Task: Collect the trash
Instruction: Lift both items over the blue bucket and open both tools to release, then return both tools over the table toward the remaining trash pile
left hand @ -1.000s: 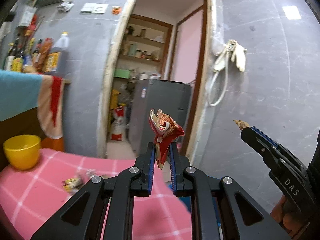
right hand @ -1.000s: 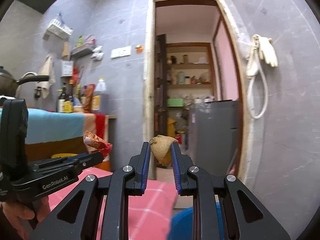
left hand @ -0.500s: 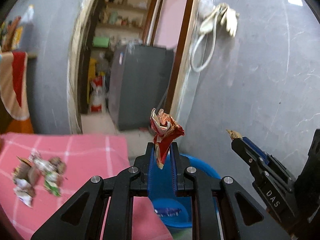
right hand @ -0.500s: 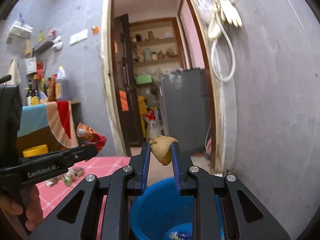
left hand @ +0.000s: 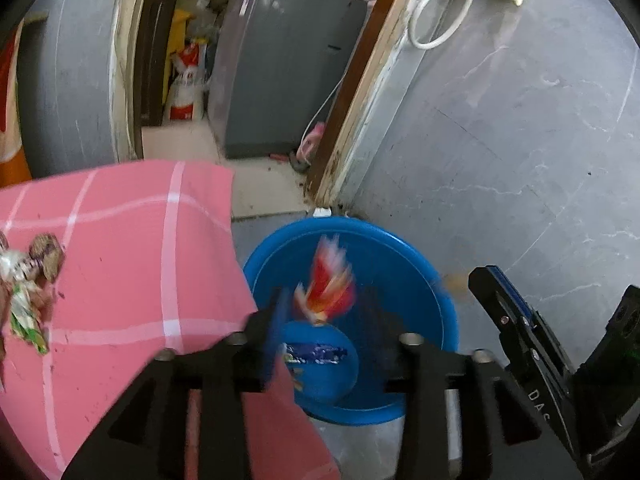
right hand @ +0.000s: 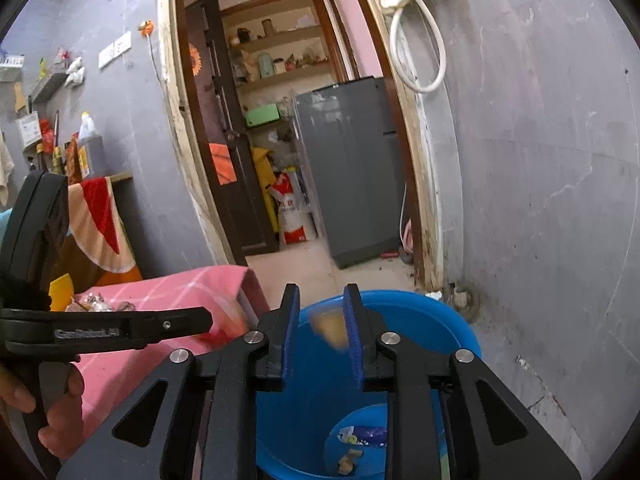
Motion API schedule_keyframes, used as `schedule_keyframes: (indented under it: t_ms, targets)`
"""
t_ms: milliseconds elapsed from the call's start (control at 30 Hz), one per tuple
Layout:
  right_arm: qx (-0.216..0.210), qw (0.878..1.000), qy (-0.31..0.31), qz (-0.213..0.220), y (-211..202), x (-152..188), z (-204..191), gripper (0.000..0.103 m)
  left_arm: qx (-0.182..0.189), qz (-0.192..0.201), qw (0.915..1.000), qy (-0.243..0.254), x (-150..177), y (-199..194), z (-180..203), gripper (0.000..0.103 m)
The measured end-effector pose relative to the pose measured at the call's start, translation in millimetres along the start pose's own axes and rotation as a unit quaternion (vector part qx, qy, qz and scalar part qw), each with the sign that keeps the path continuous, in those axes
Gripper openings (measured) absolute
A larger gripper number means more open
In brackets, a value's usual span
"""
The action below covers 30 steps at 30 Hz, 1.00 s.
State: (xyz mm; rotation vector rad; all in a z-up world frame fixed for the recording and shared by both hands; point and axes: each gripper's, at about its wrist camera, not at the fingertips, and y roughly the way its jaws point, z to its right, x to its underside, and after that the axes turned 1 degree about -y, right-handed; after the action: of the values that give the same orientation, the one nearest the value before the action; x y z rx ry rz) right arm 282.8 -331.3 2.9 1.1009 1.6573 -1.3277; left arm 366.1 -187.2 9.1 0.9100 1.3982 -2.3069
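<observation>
My left gripper [left hand: 326, 308] hangs open over a blue bucket [left hand: 420, 280] on the floor. A crumpled red wrapper [left hand: 328, 288] is blurred in mid-air between its spread fingers, falling free into the bucket. My right gripper [right hand: 322, 308] is open too, above the same bucket [right hand: 440, 312], and a tan scrap [right hand: 330, 326] drops, blurred, between its blue pads. A blue wrapper [left hand: 316, 354] and small scraps [right hand: 346, 464] lie on the bucket's bottom. More trash [left hand: 28, 280] sits on the pink checked tablecloth [left hand: 140, 260].
The bucket stands in the corner beside the table's edge, a grey wall [left hand: 520, 120] and a door frame [left hand: 360, 92]. Through the doorway are a grey fridge [right hand: 348, 176] and shelves. A hand [right hand: 60, 420] holds the left gripper's handle.
Both grippers tilted down over the bucket and opened. The red wrapper and the tan scrap, both held half a second ago, now fall free.
</observation>
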Motion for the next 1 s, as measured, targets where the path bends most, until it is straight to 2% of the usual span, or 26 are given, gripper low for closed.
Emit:
schedule_keyframes:
  t_ms: [33, 133, 200, 267, 400, 467, 533, 633, 667, 733, 833, 1000]
  targets:
    - [0.002, 1.000, 0.002, -0.002, 0, 1, 1, 0.031, 0.003, -0.001, 1.0000, -0.005, 2, -2, -3, 0.039]
    - [0.003, 1.000, 0.004, -0.003, -2, 2, 3, 0.033, -0.003, 0.003, 1.0000, -0.004, 7, -14, -6, 0.040]
    - [0.005, 1.000, 0.006, -0.001, -5, 0, 2, 0.035, -0.009, 0.015, 0.9998, -0.002, 9, -22, -9, 0.044]
    - [0.004, 1.000, 0.007, 0.006, -8, -3, 0, 0.041, -0.011, 0.031, 0.9994, -0.005, 13, -32, -11, 0.055]
    - [-0.001, 1.000, 0.002, 0.027, -21, -14, -9, 0.051, -0.018, 0.079, 0.9967, -0.006, 18, -61, -18, 0.064]
    - [-0.005, 0.999, -0.002, 0.037, -27, -20, -14, 0.057, -0.027, 0.102, 0.9944, -0.005, 20, -76, -21, 0.076]
    - [-0.011, 0.998, -0.007, 0.055, -38, -26, -23, 0.076, -0.036, 0.135, 0.9901, -0.006, 24, -95, -25, 0.084]
    - [-0.017, 0.997, -0.014, 0.078, -50, -35, -37, 0.085, -0.057, 0.183, 0.9814, -0.012, 32, -121, -32, 0.099]
    - [-0.019, 0.996, -0.016, 0.085, -54, -38, -41, 0.088, -0.066, 0.198, 0.9779, -0.014, 34, -130, -34, 0.101]
    - [-0.020, 0.994, -0.020, 0.106, -63, -41, -51, 0.103, -0.083, 0.228, 0.9700, -0.016, 40, -148, -38, 0.101]
    - [-0.026, 0.990, -0.027, 0.139, -77, -45, -66, 0.103, -0.105, 0.264, 0.9588, -0.011, 48, -171, -44, 0.101]
    - [-0.045, 0.983, -0.049, 0.171, -89, -47, -96, 0.103, -0.129, 0.316, 0.9399, -0.001, 66, -212, -57, 0.101]
